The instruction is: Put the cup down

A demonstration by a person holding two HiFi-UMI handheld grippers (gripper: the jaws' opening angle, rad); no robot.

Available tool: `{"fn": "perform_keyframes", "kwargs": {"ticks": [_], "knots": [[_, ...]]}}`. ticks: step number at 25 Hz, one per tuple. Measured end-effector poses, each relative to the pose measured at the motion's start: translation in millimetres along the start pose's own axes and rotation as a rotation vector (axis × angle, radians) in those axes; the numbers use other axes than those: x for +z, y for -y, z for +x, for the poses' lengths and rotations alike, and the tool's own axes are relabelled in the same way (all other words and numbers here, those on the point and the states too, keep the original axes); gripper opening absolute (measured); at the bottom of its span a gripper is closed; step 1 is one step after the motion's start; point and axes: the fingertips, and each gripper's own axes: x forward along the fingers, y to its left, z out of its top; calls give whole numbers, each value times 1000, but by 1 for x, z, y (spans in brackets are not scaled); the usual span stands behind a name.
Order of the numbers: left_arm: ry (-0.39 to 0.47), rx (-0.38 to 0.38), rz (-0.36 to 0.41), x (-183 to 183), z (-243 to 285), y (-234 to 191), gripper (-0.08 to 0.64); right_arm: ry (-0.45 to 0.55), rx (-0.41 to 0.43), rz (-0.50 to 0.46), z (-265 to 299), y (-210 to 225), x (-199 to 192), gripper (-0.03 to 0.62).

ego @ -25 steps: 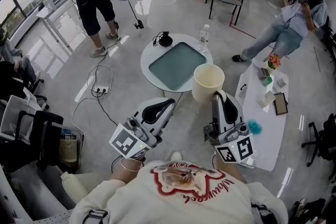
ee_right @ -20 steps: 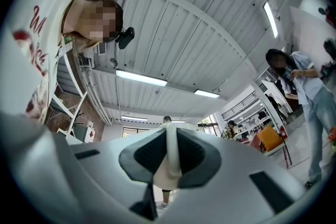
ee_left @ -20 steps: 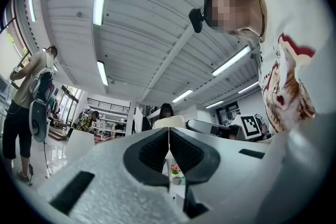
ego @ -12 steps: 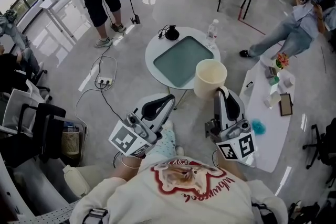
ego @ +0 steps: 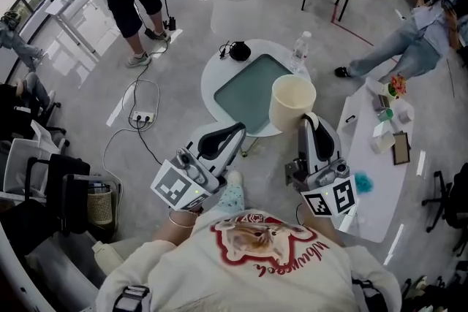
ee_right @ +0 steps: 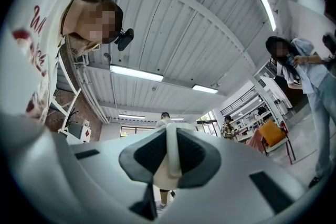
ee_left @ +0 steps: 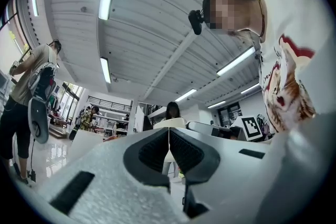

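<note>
On my feed the cup (ego: 292, 102) at frame centre looks like smooth, matt cream plastic. My right tongs (ee_right: 171, 153) have black ribbed rubbery pads (ee_right: 149, 155) in a matt pale grey shell. The upper-left floor (ego: 197, 4) is glossy grey. The round desk (ego: 207, 84) is smooth white around a frosted greenish inset (ego: 252, 88).

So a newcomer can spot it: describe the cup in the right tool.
Find the round white table with a grey-green inset. Over its near right edge is a wide cream-coloured cup, its wall pinched by the right tool. Unlike the slim clear bottle behind, it is opaque and open-topped.
</note>
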Motion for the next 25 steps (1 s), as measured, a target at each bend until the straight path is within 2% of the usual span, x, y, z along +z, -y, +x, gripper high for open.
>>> {"fn": "perform_keyframes", "kwargs": {"ticks": [11,16,21,25], "knots": [[1,-55,-17,-10,41,-100,17,7,-33,-29,89,34,-33,54],[-14,-88,-37,-21,47,-122,17,1,-62,-33,104,41,-47,54],[-29,-91,-55,-30,59,-135,17,-19,-75,-18,113,57,-58,54],[-52,-82,-100,-35,70,-137,17,-37,-82,1,115,70,-65,54]]}}
